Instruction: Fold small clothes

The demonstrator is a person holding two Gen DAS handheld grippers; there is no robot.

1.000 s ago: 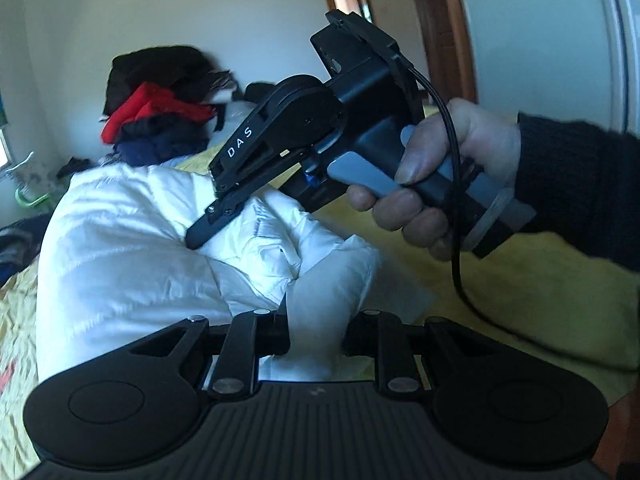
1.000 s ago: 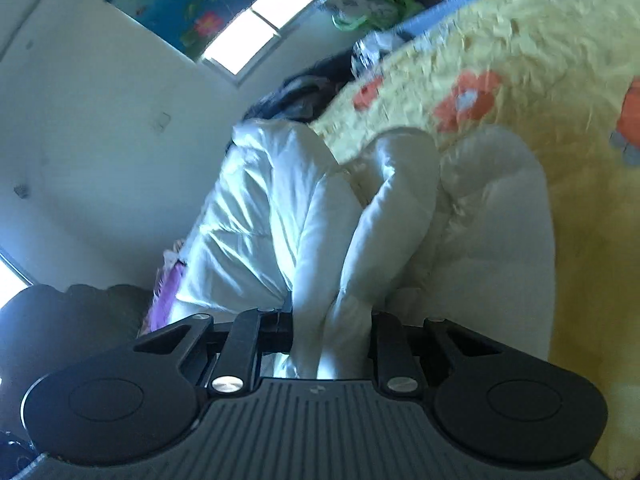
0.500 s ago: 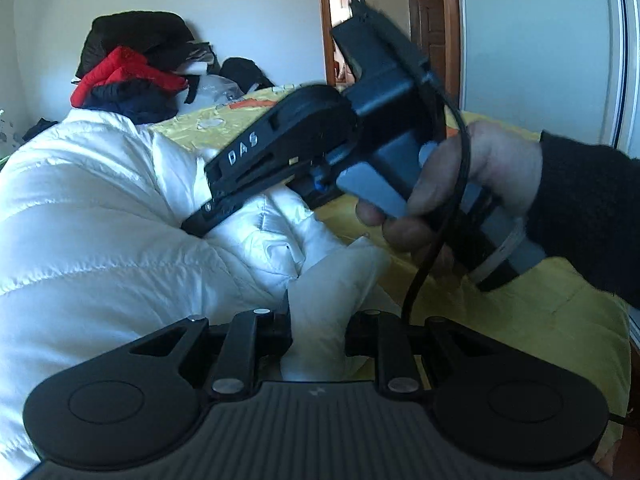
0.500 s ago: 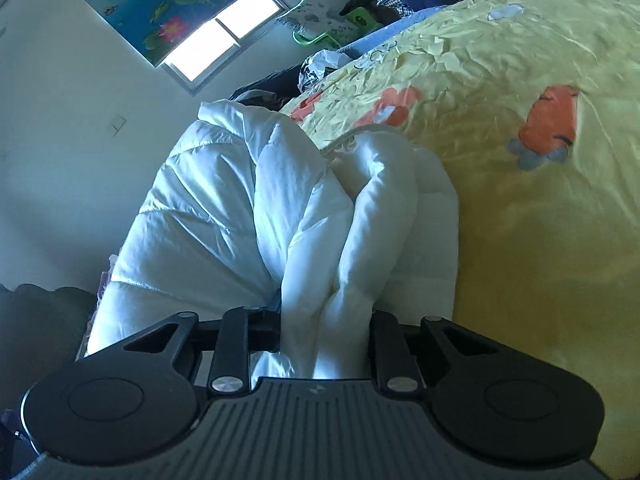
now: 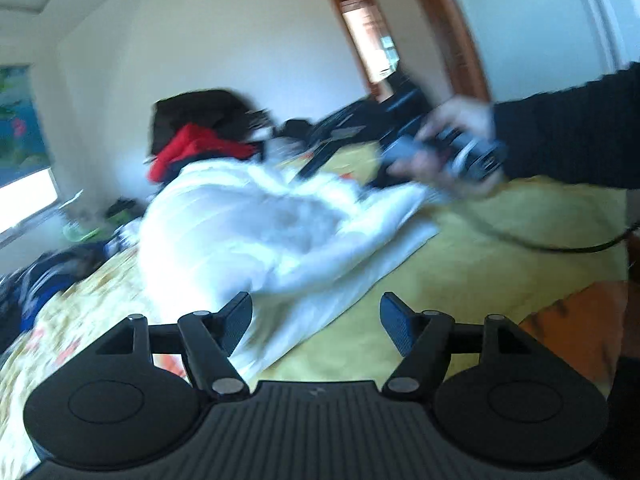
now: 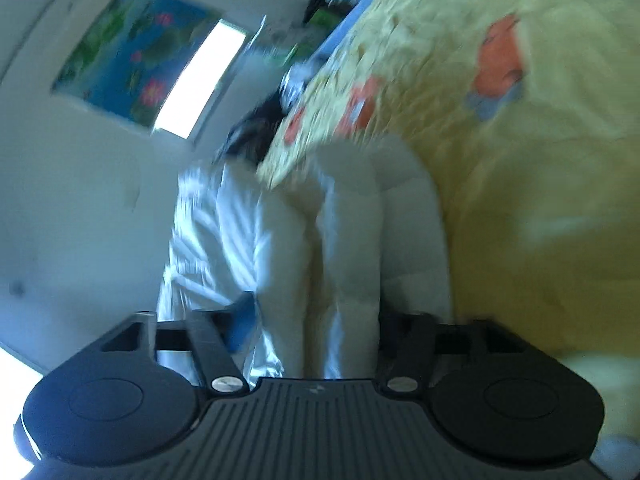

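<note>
**White jacket half laid out, one tool free of it**

The white puffy jacket (image 5: 256, 228) lies on the yellow bedspread (image 5: 472, 264), bunched high toward nine o'clock and thinning to a flat flap that runs down toward six o'clock in the left wrist view. Both views are smeared with motion, so fine detail is hard to read.

The left gripper (image 5: 316, 322) has its fingers spread wide with nothing between them; the flap's edge lies just under the left-hand finger (image 5: 236, 320), and I cannot tell whether they touch. At two o'clock the person's right hand (image 5: 452, 148) holds the right gripper (image 5: 320, 160) low over the far end of the jacket. In its own camera, thick folds of white padding fill the gap between that tool's fingers (image 6: 404, 340), which look pressed against the folds from either side, though blur stops me being sure the hold is firm.

My worry from here: the padding is slick and springy, so a pull from one end alone could drag the whole bundle across the bedspread or let the fold puff open again. The dangling cable (image 5: 560, 246) could also snag the flap. The pile of dark and red clothes (image 5: 192, 140) behind, at eleven o'clock, leaves little room that way.
</note>
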